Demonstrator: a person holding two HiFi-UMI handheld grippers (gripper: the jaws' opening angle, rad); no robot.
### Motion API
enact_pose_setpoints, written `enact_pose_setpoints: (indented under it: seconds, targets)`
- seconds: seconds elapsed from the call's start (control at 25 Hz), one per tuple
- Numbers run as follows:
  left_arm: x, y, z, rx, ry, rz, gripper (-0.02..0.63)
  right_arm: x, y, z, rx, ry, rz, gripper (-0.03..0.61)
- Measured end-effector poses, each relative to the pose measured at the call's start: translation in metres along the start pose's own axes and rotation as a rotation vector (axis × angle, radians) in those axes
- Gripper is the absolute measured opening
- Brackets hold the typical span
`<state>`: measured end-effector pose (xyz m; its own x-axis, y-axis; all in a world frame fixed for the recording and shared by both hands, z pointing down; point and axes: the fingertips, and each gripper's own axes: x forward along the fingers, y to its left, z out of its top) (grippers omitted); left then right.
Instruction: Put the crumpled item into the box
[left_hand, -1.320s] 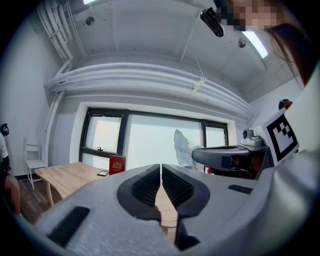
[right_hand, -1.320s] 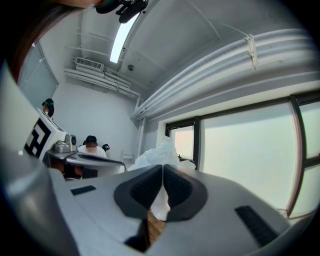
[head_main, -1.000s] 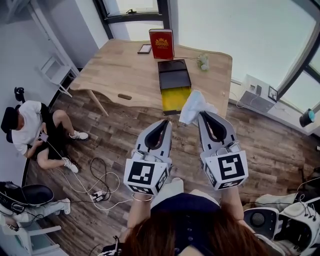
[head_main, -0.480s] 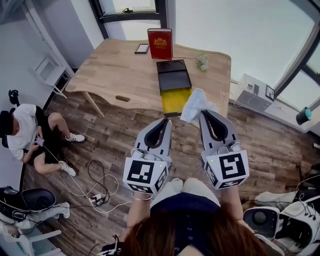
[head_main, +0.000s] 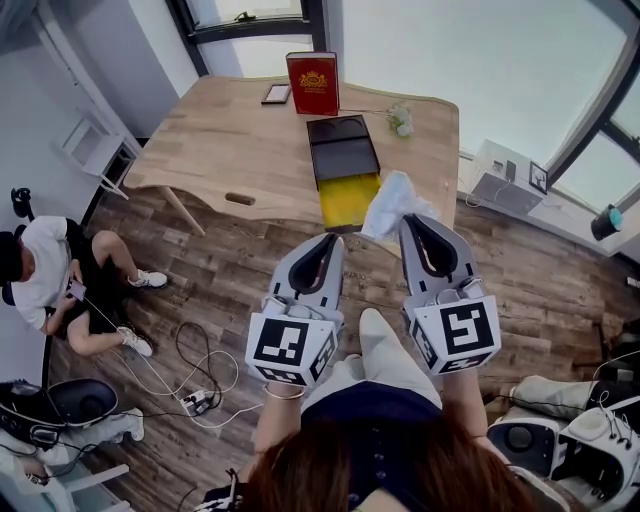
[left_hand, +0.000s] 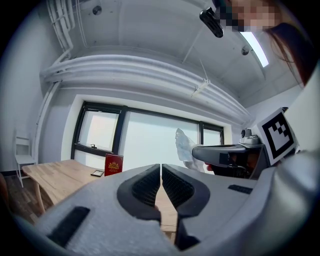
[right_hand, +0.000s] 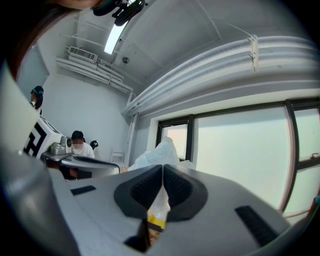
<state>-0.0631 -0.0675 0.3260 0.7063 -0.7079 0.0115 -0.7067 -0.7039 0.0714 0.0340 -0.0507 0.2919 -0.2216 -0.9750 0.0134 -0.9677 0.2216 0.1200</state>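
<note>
A crumpled white plastic item (head_main: 392, 203) sticks out of my right gripper (head_main: 408, 226), whose jaws are shut on it, above the floor just short of the table's near edge. The right gripper view shows the crumpled item (right_hand: 157, 152) bunched above the closed jaws of the right gripper (right_hand: 163, 170). My left gripper (head_main: 331, 244) is shut and holds nothing; the left gripper (left_hand: 160, 167) has its jaws pressed together. An open box (head_main: 348, 195) with a yellow inside and a black lid folded back lies on the wooden table (head_main: 230, 140), just ahead of both grippers.
A red book (head_main: 312, 83) stands at the table's far edge beside a small dark device (head_main: 275, 94). A pale crumpled lump (head_main: 402, 120) lies at the table's right. A person (head_main: 55, 280) sits on the floor at left, with cables (head_main: 190, 375) nearby. Chairs stand at lower right.
Both grippers have moved slightly forward toward the table, with the crumpled item still held. The view has shifted so the table sits a little nearer and the seated person lower left.
</note>
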Motion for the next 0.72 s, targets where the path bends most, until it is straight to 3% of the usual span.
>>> enact_pose_setpoints:
  seconds: [0.72]
  targets:
    - [0.054, 0.025, 0.005, 0.024, 0.016, 0.027, 0.032, 0.056, -0.025, -0.004, 0.01, -0.001, 0.059, 0.029]
